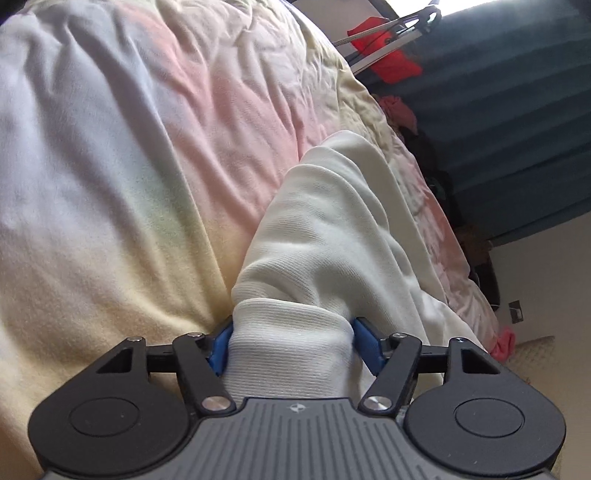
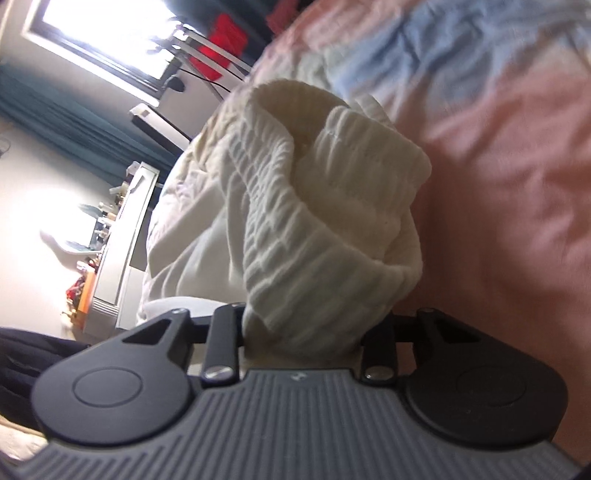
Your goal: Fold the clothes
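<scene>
The white garment (image 1: 332, 229) is bunched between both of your tools and lies on the bed's pastel bedspread (image 1: 110, 184). At your left tool (image 1: 291, 347), a thick fold of its fine-knit fabric fills the gap between the blue pads (image 1: 364, 341), which press on it from both sides; this tool grips the cloth. From there the garment runs ahead of the tool in long soft folds and ends on the bedspread further out.

At your right tool (image 2: 301, 332), the ribbed end of the same garment (image 2: 314, 206), a cuff or hem, stands up straight in front of the fingers. The cloth covers the pads, but the black links on either side close in against the bundle, so this tool also grips it. The ribbed band curls over itself ahead of the tool, and smoother white cloth trails off to the tool's left.

Beyond the garment, the bedspread spreads out in pink, blue and pale yellow patches on every side. Past the bed's far edge you see a teal curtain (image 1: 517, 129), a red cloth (image 1: 391, 55) hanging on a rack, and a bright window (image 2: 110, 33). To the right tool's left stands a white cabinet (image 2: 122, 240) with small items on top.
</scene>
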### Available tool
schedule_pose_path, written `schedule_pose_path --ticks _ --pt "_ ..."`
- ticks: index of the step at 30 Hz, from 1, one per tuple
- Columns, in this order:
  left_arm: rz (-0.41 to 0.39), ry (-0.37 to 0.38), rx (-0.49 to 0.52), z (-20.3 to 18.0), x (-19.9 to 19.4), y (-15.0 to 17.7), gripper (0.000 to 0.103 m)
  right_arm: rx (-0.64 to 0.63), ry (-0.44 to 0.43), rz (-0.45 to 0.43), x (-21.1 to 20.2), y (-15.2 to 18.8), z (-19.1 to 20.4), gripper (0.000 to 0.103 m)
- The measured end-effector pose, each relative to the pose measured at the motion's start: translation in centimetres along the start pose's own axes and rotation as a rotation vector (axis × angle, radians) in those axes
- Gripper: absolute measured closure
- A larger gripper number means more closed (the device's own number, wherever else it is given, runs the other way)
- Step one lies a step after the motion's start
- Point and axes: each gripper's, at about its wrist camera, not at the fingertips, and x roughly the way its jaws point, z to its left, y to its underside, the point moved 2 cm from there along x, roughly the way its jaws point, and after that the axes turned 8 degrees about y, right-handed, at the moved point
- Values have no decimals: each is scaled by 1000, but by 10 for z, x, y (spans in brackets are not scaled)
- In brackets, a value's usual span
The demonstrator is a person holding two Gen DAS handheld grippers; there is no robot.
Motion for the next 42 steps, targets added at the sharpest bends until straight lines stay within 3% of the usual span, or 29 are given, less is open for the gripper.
schedule_pose_path --ticks 3,5,6,10,15,19,23,26,30,34,38,42 --pt "-6 -2 15 -3 0 1 31 16 21 20 6 4 -1 46" --pt "-17 -5 39 -6 -2 3 36 -19 40 12 7 5 4 45" --pt "-24 0 46 -8 -4 3 41 -40 48 1 4 6 7 46" --pt "-50 24 74 -16 -13 5 58 -86 60 -69 -16 9 19 68" --pt "-64 88 118 -56 -35 8 64 -118 45 -137 -56 3 38 74" --pt "-45 137 93 -114 -28 8 66 -117 29 -193 -100 -26 42 74" --pt "-34 128 185 -206 26 3 67 -64 46 -230 -136 -74 25 74" --pt "13 150 217 -273 85 -7 68 12 65 -275 -152 -127 -1 74" --pt "60 167 273 -363 191 -21 68 109 100 -344 -158 -216 -36 74" --pt "68 172 302 -432 303 -33 68 129 144 -443 -149 -305 -68 74" --pt "102 173 351 -459 401 -42 67 154 199 -509 -126 -371 -103 74" --pt "150 140 402 -441 468 -38 67 189 256 -506 -82 -395 -145 74"
